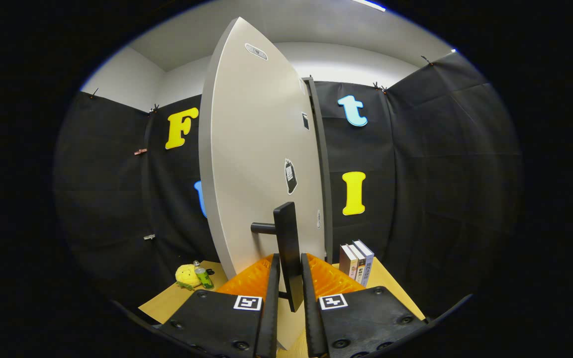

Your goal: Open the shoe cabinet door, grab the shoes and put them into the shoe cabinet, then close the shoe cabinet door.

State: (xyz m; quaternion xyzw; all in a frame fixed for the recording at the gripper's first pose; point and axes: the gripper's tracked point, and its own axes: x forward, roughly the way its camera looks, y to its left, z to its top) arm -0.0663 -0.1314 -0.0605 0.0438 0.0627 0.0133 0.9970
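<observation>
- Black cloth walls close off the booth behind a wooden table [177, 298], with a white ceiling above.
- I see the shoe cabinet door [256, 164] standing ajar, swung toward me so its pale face and edge loom large.
- My gripper [289, 286] has its fingers [271, 303] closed narrow around the door's dark vertical handle [287, 248], one on each side, apparently pressing it.
- Left of the door, on the table, I make out a yellow plush toy [186, 276] touching a small green bottle [203, 276].
- Right of the door, three books [357, 262] stand upright together.
</observation>
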